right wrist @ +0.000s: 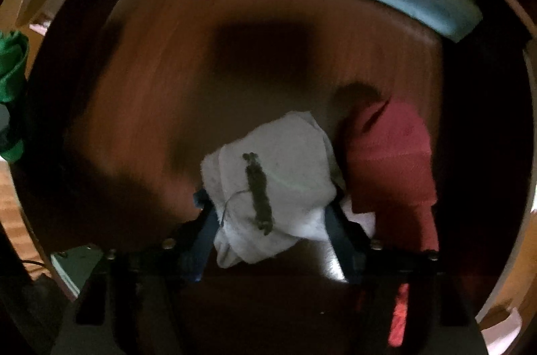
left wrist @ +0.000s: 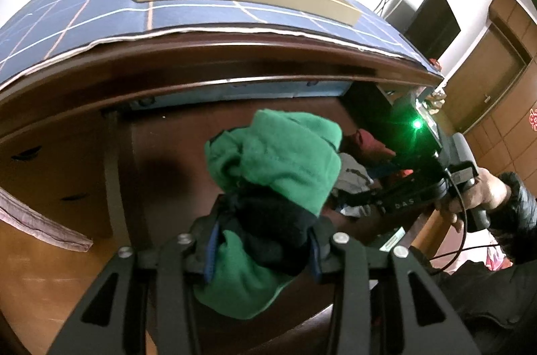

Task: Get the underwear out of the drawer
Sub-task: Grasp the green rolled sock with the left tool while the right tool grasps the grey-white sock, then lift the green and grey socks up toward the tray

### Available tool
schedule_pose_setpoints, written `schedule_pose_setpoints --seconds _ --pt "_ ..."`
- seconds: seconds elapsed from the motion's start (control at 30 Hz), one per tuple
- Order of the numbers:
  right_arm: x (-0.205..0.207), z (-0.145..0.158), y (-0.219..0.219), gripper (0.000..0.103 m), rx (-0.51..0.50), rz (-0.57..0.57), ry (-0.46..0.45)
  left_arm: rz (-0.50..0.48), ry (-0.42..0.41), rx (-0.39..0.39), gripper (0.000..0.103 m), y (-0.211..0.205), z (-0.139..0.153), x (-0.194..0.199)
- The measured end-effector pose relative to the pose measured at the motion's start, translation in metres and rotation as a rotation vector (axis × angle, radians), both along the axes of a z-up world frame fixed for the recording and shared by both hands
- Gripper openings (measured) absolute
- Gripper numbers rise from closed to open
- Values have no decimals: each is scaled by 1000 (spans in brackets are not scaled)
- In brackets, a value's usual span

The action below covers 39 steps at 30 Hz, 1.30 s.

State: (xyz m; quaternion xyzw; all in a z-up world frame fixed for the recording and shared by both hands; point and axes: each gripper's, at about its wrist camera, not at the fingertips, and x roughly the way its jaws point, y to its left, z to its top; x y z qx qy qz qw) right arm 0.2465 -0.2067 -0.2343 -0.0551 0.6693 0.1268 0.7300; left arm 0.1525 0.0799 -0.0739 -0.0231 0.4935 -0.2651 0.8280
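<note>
Your drawer [right wrist: 235, 59] stands open under the blue checked surface [left wrist: 84, 6]. Your left tongs [left wrist: 261, 241] hold green underwear [left wrist: 278, 160] above it — your right tongs [right wrist: 268, 210] straddle white underwear [right wrist: 278, 160] inside, grip unclear. Right tongs read "DAS".

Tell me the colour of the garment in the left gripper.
Green with a black band, held in the left gripper: the garment shows best in the left wrist view.

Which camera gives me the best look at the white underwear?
Right wrist: the white underwear fills mid-frame between the right gripper fingers, beside a red piece. Left wrist shows only a pale sliver behind the green garment.
</note>
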Motion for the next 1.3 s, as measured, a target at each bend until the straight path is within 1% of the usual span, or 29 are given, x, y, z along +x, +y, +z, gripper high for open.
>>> schedule_pose_setpoints --seconds 0.07,0.17,0.2,0.27,0.3,0.37,0.5,0.6,0.73,0.87,1.1,1.2,1.3 --pt "-5 3 6 37 -18 33 -28 3 -1 -3 40 0 0 -1" --pt "-7 6 3 26 30 20 -36 13 0 -8 40 1 2 -4" --pt "-8 9 1 25 60 13 -45 17 -1 -10 40 2 3 -6" --pt "-14 24 -4 25 170 -18 -87 27 -3 -15 41 3 5 -9" --pt "-16 31 -5 25 203 -26 -113 31 -4 -18 41 4 5 -10" --pt "-26 55 -6 25 277 -38 -207 45 -6 -24 41 5 7 -11" --pt "-41 89 -6 25 379 -74 -340 90 -11 -45 41 5 11 -12" --pt "-48 107 6 25 437 -89 -411 128 -23 -55 41 3 16 -14" --pt "-51 129 11 25 464 -60 -464 134 -44 -49 41 0 24 -22" --pt "-60 163 21 25 449 -14 -544 160 -94 -36 41 2 38 -29" --pt "-68 207 24 25 465 34 -676 187 -230 -51 41 1 82 -36" --pt "-68 221 26 25 449 46 -733 210 -290 -49 41 2 100 -34" --pt "-65 238 31 25 433 56 -782 241 -333 -60 41 2 114 -26"
